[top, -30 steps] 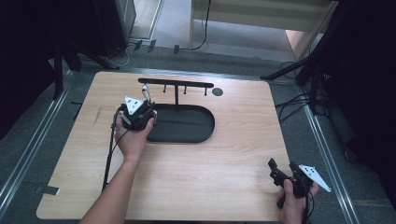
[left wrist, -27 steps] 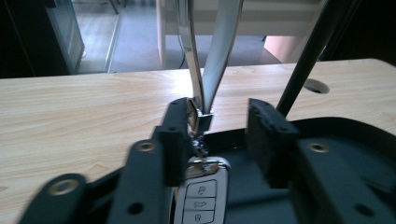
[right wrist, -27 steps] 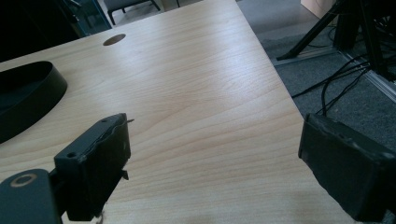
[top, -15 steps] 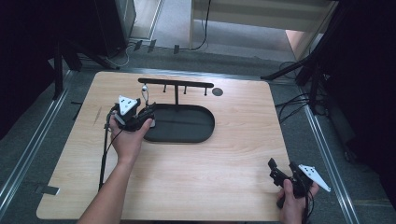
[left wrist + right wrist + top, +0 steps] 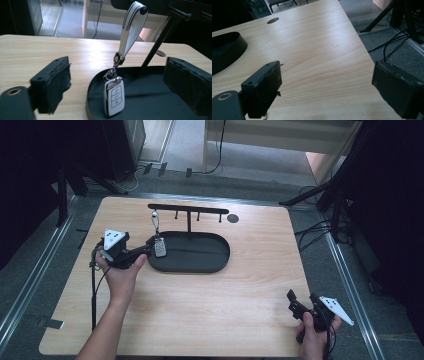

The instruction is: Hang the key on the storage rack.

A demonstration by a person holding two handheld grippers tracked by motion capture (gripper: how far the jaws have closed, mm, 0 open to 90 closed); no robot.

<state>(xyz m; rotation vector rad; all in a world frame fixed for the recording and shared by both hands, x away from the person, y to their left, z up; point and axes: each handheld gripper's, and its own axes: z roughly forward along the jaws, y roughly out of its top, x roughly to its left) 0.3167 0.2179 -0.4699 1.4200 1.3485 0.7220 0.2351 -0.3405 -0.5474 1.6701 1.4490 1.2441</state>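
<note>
A white key fob [image 5: 114, 96] hangs by a grey strap [image 5: 130, 27] from the left peg of a black rack [image 5: 189, 210], over the left end of a black oval tray [image 5: 200, 265]. My left gripper [image 5: 148, 248] is open just left of the fob [image 5: 160, 248], pointing at it. In the left gripper view the fob hangs a little beyond the gap of the left gripper [image 5: 120, 82], touching neither of its fingers [image 5: 53, 82]. My right gripper [image 5: 300, 307] is open over bare table near the front right corner, with nothing in the right gripper [image 5: 332, 82].
The wooden table [image 5: 210, 320] has a round cable hole [image 5: 232, 218] behind the tray. Its right edge [image 5: 362, 47] drops to grey floor with cables and stand legs. The rack's other pegs [image 5: 210, 216] carry nothing.
The left hand and gripper have drawn back to the left, away from the rack, leaving the fob hanging on its peg. The right gripper has stayed put.
</note>
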